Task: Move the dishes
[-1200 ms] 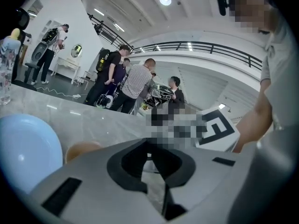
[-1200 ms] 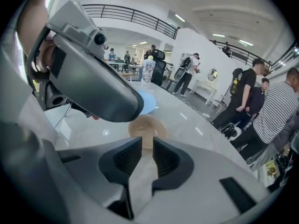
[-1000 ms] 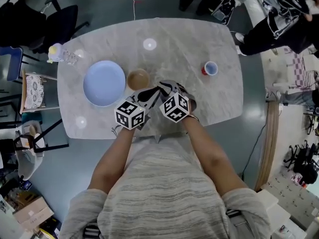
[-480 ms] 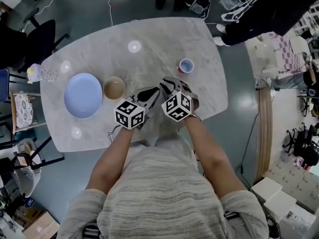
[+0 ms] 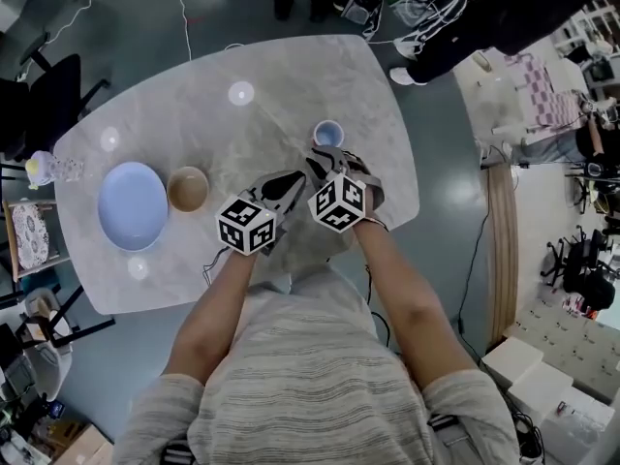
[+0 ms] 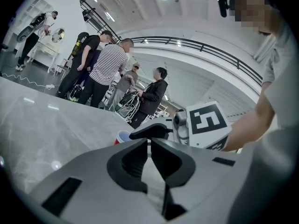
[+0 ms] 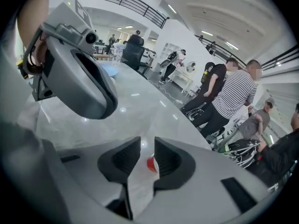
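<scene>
A red cup with a pale blue inside stands on the marble table. My right gripper hovers just short of it, pointing down at it. Its jaws have just been opening and stand open. The cup shows small through the gap beyond the tips of the right gripper, with nothing between the pads. My left gripper hangs beside it, empty. In its own view the left gripper has its jaws shut to a thin slit. The blue plate and the brown bowl sit at the left.
A clear bottle stands at the table's left edge. Chairs stand left of the table. Several people stand past its far side, with cables on the floor. The table's near edge runs just in front of the person's body.
Both grippers have travelled right along the table, away from the bowl and plate. The cup, once well to the right, now lies just ahead of the right gripper.
</scene>
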Action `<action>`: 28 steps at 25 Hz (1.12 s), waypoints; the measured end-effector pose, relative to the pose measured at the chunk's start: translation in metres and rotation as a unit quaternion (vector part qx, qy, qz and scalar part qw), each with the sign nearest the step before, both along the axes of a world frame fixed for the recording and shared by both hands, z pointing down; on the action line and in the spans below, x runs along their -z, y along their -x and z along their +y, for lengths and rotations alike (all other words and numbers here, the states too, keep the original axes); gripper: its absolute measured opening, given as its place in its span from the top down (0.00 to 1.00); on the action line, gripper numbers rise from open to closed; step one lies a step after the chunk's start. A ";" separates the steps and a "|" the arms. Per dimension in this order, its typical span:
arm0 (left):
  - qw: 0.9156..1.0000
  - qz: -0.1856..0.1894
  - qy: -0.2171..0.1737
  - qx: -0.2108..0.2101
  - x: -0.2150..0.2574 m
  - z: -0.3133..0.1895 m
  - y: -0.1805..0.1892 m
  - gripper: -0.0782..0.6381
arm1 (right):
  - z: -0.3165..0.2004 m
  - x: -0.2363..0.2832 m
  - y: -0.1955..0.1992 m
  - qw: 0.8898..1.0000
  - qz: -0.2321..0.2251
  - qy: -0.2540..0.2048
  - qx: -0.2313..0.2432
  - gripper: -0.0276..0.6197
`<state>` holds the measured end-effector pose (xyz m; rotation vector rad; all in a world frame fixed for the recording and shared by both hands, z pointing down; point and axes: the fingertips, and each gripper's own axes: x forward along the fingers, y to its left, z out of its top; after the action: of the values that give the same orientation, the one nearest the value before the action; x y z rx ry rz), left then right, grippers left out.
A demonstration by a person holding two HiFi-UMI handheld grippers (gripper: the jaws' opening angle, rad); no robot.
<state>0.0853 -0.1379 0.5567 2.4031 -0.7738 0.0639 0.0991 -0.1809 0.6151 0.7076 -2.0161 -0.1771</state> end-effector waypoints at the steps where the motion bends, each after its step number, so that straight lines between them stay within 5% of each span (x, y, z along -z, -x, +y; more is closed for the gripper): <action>1: 1.000 0.000 0.000 0.000 0.000 -0.001 -0.003 0.84 | -0.003 -0.001 -0.005 1.000 0.005 -0.001 0.001 0.79; 16: 1.000 -0.008 0.014 0.021 -0.009 -0.012 0.000 0.84 | -0.022 -0.041 -0.036 0.995 0.086 0.040 0.007 0.79; 28: 0.999 -0.006 0.018 0.038 -0.012 -0.008 0.016 0.84 | -0.024 -0.051 -0.042 0.991 0.128 0.040 0.021 0.88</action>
<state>0.0694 -0.1462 0.5682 2.3390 -0.8615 0.0625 0.1413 -0.2052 0.6657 0.5634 -1.7837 -0.2004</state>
